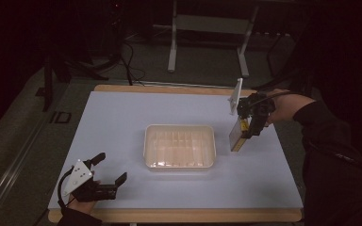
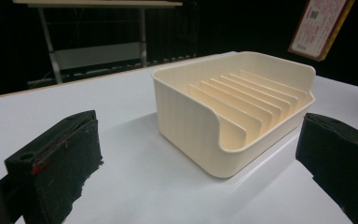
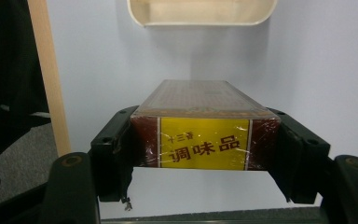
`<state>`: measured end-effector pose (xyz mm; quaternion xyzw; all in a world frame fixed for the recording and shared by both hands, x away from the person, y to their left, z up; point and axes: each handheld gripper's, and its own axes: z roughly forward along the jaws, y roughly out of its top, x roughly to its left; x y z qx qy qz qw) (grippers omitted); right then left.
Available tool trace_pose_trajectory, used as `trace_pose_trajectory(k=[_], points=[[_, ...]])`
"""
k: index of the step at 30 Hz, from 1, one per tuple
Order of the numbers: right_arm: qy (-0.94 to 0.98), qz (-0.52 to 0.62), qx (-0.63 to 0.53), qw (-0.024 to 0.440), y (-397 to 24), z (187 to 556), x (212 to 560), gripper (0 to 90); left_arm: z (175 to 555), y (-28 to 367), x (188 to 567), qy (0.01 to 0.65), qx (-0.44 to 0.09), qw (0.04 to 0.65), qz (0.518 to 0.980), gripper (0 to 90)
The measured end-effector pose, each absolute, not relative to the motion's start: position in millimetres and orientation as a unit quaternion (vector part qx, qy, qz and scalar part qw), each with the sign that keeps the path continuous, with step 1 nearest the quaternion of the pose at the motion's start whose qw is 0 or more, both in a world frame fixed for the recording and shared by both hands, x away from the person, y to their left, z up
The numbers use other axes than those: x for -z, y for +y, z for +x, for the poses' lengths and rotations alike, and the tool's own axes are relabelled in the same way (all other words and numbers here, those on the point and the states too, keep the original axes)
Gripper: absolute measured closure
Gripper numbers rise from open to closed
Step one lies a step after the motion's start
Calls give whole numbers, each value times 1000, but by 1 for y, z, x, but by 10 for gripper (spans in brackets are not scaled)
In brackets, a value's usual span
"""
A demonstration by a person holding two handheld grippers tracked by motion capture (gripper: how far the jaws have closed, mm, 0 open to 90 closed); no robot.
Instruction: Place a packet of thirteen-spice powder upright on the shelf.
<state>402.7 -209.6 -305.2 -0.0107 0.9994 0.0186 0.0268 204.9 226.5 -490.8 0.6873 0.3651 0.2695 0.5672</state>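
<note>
1. High view: the right gripper [image 1: 243, 133] hangs above the white table [image 1: 122, 122], just right of the cream tray [image 1: 179, 146], with its jaws clamped on a flat box [image 1: 237, 135]. The box hangs edge-down, clear of the tabletop, showing a pale broad face and a yellow lower edge. The left gripper [image 1: 109, 167] rests at the near left corner, well apart from the tray, jaws spread with nothing between them.
2. Left gripper view: its black jaws stand wide and empty. Beyond them sits the tray [image 2: 235, 109], ribbed inside, and the box [image 2: 318, 25] hangs at upper right with a printed red-bordered face.
3. Right gripper view: both jaws press the box [image 3: 204, 133] by its dark red-brown sides; its end face carries a yellow label with dark characters under clear wrap.
</note>
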Motion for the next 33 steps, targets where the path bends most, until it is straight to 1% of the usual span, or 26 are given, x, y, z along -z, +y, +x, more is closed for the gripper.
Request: trace_pose_trajectory(k=[12, 15, 23, 33], points=[[999, -25, -30, 34, -191, 397, 278, 319, 205, 227, 491, 364, -269, 565, 689, 2], [999, -15, -28, 26, -186, 397, 277, 320, 205, 226, 491, 363, -269, 565, 690, 2], [998, -28, -53, 28, -173, 396, 278, 320, 205, 225, 491, 361, -269, 564, 692, 2], [997, -27, -71, 21, -155, 396, 287, 320, 204, 225, 491, 359, -272, 563, 693, 2]])
